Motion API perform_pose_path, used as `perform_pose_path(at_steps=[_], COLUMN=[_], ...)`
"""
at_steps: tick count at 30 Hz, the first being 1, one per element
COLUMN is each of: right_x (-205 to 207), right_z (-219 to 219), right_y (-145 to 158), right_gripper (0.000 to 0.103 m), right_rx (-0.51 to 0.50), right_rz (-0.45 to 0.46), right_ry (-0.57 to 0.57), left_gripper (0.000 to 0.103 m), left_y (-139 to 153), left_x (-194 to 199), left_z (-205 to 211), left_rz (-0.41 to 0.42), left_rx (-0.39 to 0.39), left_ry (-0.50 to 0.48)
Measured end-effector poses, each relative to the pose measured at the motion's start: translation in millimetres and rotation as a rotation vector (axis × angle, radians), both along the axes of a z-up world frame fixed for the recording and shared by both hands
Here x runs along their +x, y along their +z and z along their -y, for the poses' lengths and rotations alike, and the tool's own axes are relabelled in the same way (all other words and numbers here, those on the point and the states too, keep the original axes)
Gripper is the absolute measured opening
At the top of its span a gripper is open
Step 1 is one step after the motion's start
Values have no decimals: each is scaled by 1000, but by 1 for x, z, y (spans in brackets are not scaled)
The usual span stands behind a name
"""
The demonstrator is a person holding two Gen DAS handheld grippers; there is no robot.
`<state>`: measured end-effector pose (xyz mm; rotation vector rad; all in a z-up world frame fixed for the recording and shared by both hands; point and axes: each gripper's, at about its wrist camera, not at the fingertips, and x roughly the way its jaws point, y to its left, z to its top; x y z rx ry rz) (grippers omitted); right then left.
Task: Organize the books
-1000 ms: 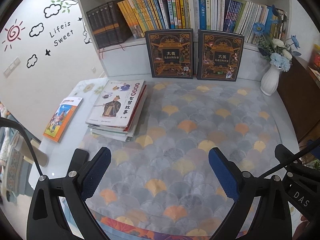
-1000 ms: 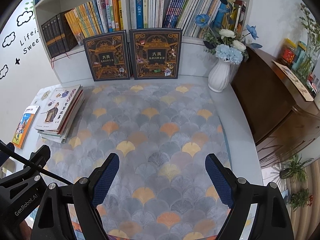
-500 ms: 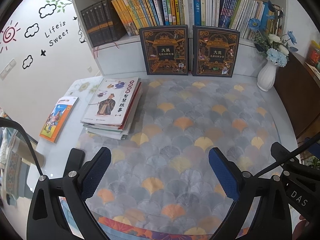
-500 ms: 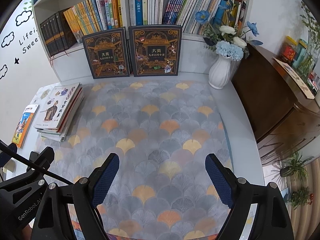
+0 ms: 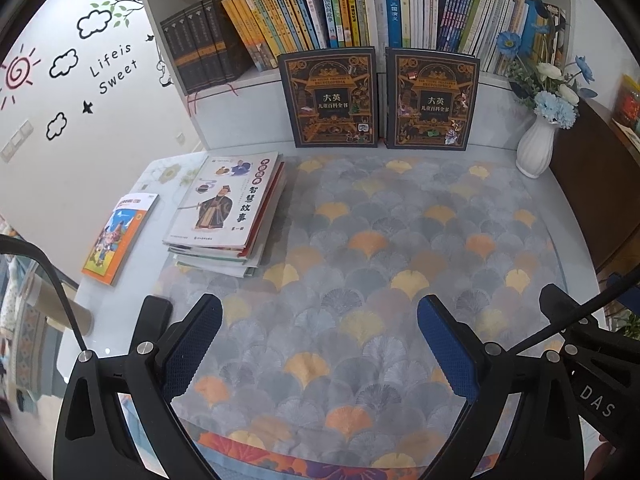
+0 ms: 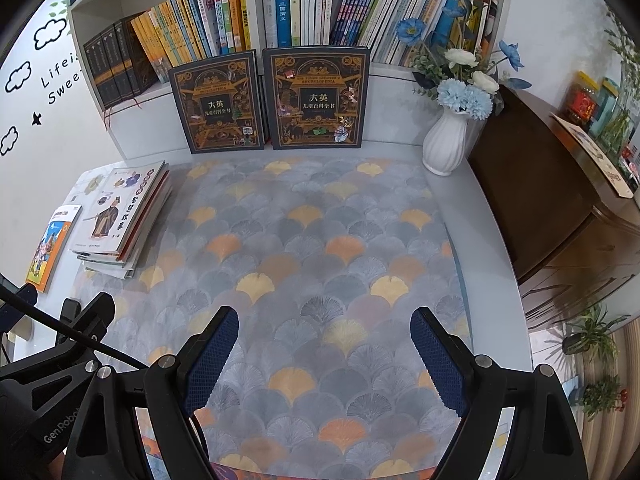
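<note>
Flanking the patterned mat (image 5: 360, 264), a book stack (image 5: 228, 208) sits left, vase (image 5: 534, 152) right; both grippers' jaws gape empty.

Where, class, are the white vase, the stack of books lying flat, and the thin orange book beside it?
white vase (image 6: 445, 144), right wrist view, on its ribbed belly.
stack of books (image 5: 224, 204), left wrist view, on the top cover.
orange book (image 5: 118, 236), left wrist view, on its front cover.

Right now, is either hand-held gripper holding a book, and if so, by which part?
No. The left hand-held gripper and right hand-held gripper are both open and empty above the patterned mat; the stack of books lies untouched.
</note>
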<state>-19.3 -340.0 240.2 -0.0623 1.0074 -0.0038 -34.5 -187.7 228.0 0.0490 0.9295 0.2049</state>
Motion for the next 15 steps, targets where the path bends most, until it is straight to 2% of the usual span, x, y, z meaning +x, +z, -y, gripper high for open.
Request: perform_pose_path(at_steps=[15], right_x=[0], right_z=[0], right_y=[-1], right_gripper=[86], right_rx=[4], right_rz=[-4], right_ry=[7], left_gripper=[98], left_y=[-2], left_x=[-1], left_z=[1], left_rz=[-7], left_rx=[-2], left_ry=[5])
